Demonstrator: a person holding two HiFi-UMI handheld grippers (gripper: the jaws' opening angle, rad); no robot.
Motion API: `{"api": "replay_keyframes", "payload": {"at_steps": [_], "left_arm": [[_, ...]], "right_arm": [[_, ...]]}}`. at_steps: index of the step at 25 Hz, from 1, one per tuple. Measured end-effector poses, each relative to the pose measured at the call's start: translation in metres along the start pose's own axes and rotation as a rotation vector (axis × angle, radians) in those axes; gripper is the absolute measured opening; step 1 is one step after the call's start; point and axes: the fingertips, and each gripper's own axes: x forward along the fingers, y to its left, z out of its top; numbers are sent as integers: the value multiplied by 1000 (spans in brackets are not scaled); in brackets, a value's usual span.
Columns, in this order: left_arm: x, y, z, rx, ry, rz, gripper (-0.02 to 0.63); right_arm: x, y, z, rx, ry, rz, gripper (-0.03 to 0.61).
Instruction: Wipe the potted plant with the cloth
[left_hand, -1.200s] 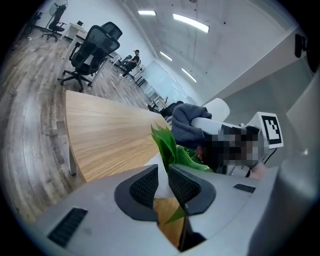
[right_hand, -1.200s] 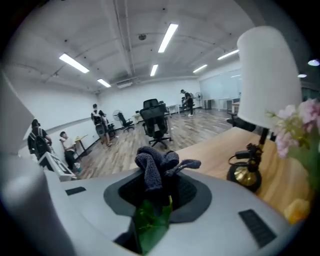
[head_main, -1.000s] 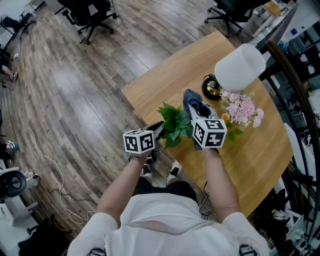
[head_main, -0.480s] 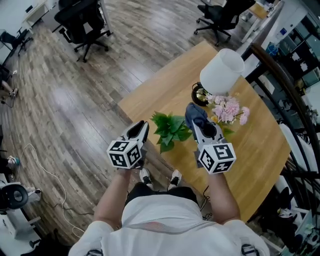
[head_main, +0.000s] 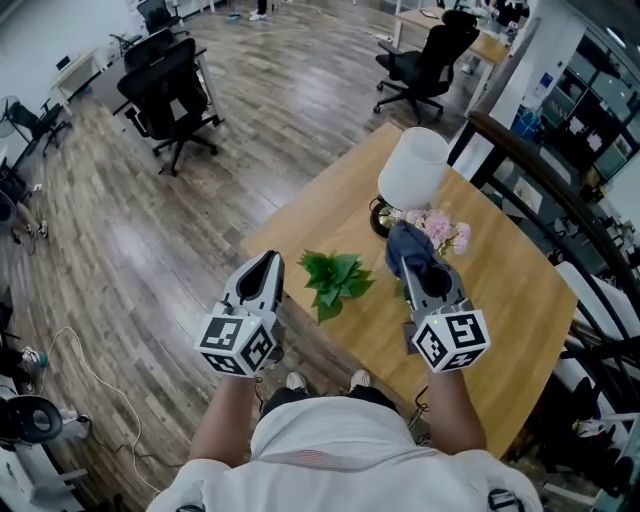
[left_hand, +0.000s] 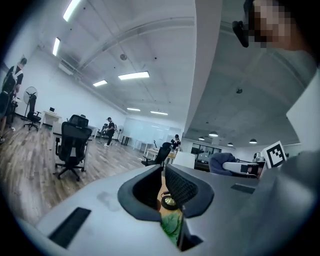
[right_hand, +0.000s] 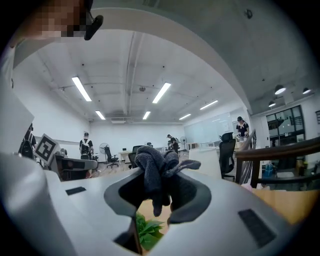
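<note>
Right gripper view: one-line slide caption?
Right hand-held gripper shut on the dark cloth, with the potted plant leaves showing beneath.

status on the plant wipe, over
Left gripper shut, empty. Right gripper shut on cloth. Potted plant between them, not touched. Lamp and pink flowers just behind.

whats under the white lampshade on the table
A dark round lamp base with a brassy glint peeks out at the lower left edge of the white lampshade. The rest of the base and anything else beneath is covered by the shade.
</note>
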Motion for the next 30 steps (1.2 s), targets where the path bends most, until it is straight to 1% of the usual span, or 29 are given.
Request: {"api": "replay_keyframes", "payload": {"at_steps": [4, 9, 19, 30], "left_arm": [[-11, -14, 10, 39, -19, -9, 28], [-22, -32, 17, 79, -41, -23, 26], [-27, -39, 23, 63, -45, -46, 26], [-20, -42, 16, 61, -29, -64, 26]], "right_arm": [[-22, -3, 24, -19, -50, -27, 158], [-39, -7, 33, -59, -69, -62, 155], [-40, 4, 34, -70, -61, -39, 155], [-42, -2, 24, -68, -48, -46, 155]]}}
